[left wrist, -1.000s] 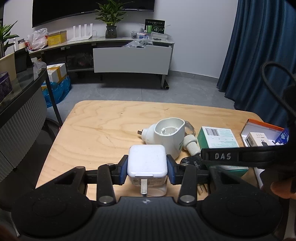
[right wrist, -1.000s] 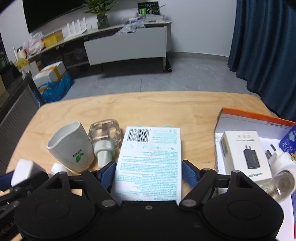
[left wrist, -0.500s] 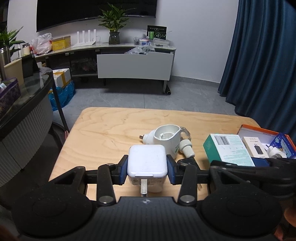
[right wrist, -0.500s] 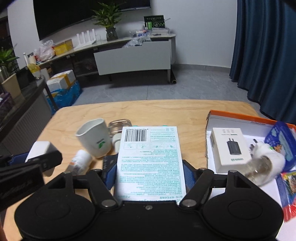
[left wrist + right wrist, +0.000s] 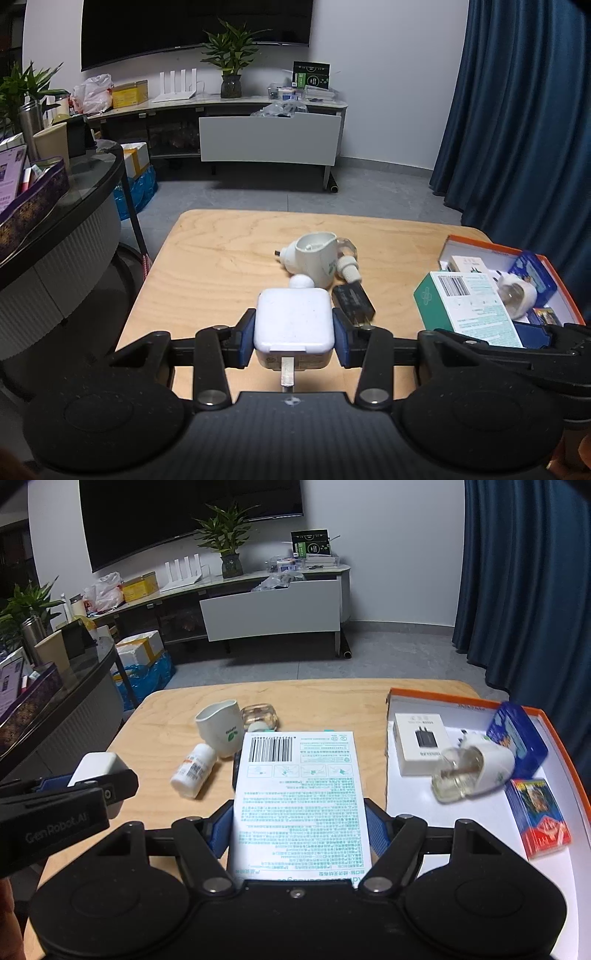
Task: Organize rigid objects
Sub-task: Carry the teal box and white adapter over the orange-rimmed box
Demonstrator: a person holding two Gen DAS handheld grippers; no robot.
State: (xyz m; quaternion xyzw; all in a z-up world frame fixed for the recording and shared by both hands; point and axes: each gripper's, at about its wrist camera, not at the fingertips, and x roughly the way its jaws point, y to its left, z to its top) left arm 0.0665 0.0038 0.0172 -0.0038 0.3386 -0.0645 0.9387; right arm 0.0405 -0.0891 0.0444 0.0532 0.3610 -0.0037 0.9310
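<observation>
The left gripper (image 5: pixel 294 334) holds a white plug adapter (image 5: pixel 293 320) squarely between its blue pads (image 5: pixel 246 341); the jaws are clamped on both of its flanks, and its metal prong points back toward the camera. The adapter is carried clear above the wooden worktop (image 5: pixel 221 258).

The right gripper (image 5: pixel 300 827) holds a white and green printed carton (image 5: pixel 300 794), barcode end pointing away. The carton fills the whole gap between the jaws, and the pads (image 5: pixel 376 830) press on its long edges, so the jaws grip it at a wide setting. Seen from the left wrist camera, the same carton (image 5: pixel 467 304) hangs just beside the near left corner of the orange-rimmed tray (image 5: pixel 569 295).

On the worktop, beyond both pairs of jaws, a white ceramic cup (image 5: pixel 218 728) with a green leaf mark lies tipped. A clear glass bottle with a white cap (image 5: pixel 260 718) lies touching it, and a small white pill bottle (image 5: pixel 194 771) lies on its side just in front of it. A black charger (image 5: pixel 352 300) lies near the cup, just beyond the left gripper's right jaw.

Inside the tray (image 5: pixel 461 701) lie a white charger box (image 5: pixel 421 742), a white plug-in unit with a clear bottle (image 5: pixel 474 771), a blue pack (image 5: pixel 517 738) and a red and blue card box (image 5: pixel 537 818).
</observation>
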